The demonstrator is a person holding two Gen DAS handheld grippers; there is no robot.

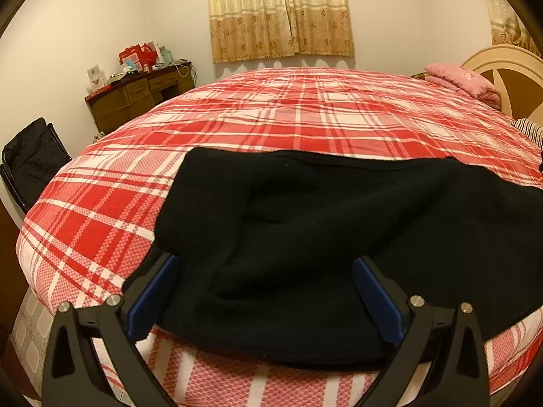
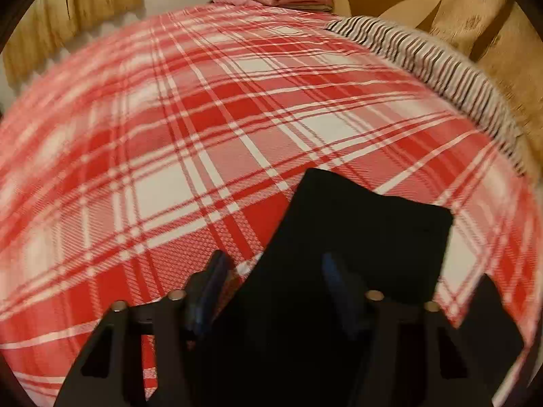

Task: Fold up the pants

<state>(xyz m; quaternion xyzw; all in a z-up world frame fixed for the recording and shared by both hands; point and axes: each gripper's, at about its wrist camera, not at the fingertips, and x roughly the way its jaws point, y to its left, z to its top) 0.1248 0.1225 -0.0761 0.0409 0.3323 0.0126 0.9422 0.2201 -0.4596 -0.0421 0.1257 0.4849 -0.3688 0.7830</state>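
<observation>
Black pants (image 1: 322,224) lie spread across the near part of a bed with a red and white plaid cover (image 1: 271,115). My left gripper (image 1: 266,271) is open, its blue-padded fingers (image 1: 152,291) straddling the pants' near edge just above the cloth. In the right wrist view the pants' leg end (image 2: 366,227) lies on the plaid cover (image 2: 169,135). My right gripper (image 2: 276,268) is open over that end, one finger over the cover, the other over the black cloth. The view is blurred.
A wooden desk (image 1: 135,98) with clutter stands at the far left wall. A black chair (image 1: 30,159) is left of the bed. Pink folded bedding (image 1: 465,79) and a striped cloth (image 2: 424,61) lie by the headboard (image 1: 505,68). Curtains (image 1: 278,13) hang behind.
</observation>
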